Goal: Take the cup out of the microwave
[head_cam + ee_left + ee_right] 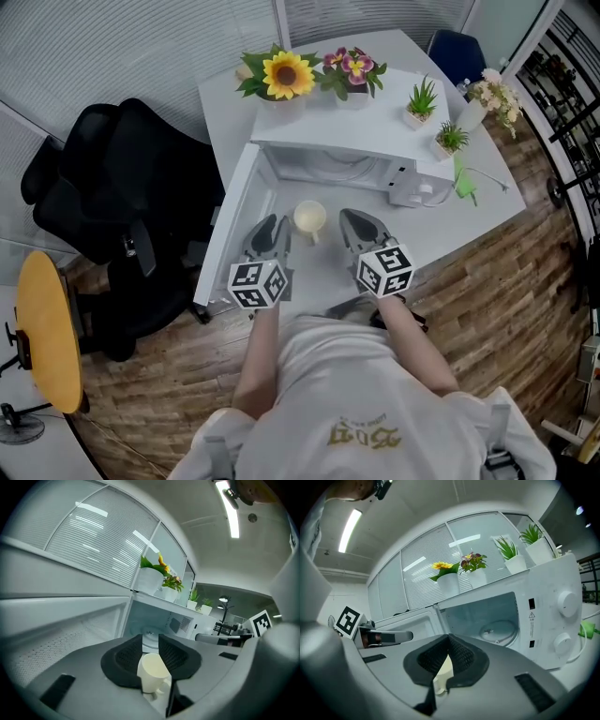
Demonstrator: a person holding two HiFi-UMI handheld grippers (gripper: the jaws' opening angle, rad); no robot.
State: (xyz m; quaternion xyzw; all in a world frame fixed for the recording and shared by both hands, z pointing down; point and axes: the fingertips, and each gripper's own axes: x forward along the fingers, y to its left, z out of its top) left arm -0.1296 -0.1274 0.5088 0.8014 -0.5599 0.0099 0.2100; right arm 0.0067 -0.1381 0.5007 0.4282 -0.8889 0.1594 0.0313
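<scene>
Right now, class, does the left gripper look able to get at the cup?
Probably yes: the cup stands on the table outside the microwave, just beyond the parted jaws of the left gripper, with nothing between them.

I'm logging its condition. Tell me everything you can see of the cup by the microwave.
The cup is a small cream mug, smooth like ceramic, with one loop handle turned towards the person. It stands upright, mouth up, seemingly empty, on the white table just before the open microwave, outside its chamber. It sits between the left gripper and the right gripper; in the head view it looks clear of both.
</scene>
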